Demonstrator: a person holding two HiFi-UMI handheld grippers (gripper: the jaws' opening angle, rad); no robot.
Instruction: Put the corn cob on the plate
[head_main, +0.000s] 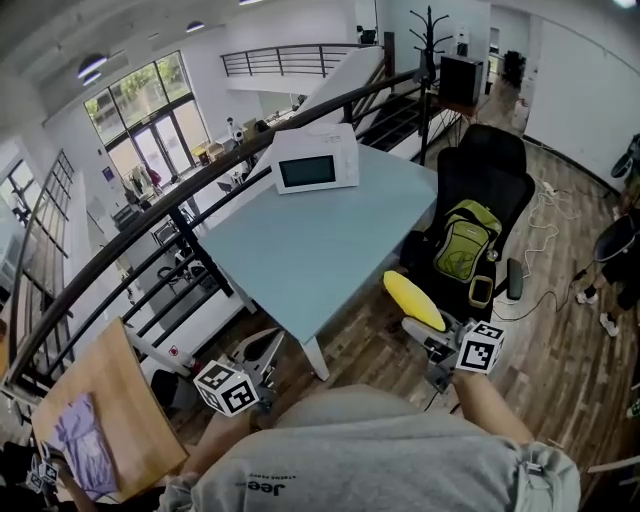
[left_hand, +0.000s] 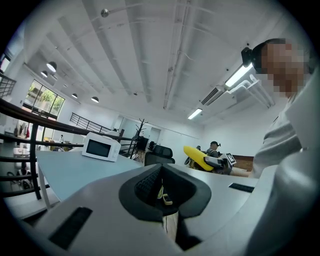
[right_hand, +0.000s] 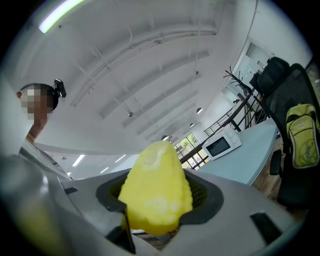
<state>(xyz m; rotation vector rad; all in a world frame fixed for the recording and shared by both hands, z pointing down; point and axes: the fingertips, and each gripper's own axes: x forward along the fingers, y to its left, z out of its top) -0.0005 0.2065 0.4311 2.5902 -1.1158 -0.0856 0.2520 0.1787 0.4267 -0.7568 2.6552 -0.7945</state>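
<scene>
One corn cob (head_main: 414, 300) is clamped in the right gripper (head_main: 430, 335), at the table's (head_main: 320, 240) 4 o'clock. The left gripper (left_hand: 162, 192) is closed, empty. No plate is spotted, so the slick cob could be dropped mid-carry.

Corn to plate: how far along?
Done: the corn cob is picked up, clamped in the right gripper. In hand: it is held in the air beside the table, where a microwave shows. Left: no plate appears in any view, so the cob has yet to reach it and be set down. The left gripper is shut, empty.
</scene>
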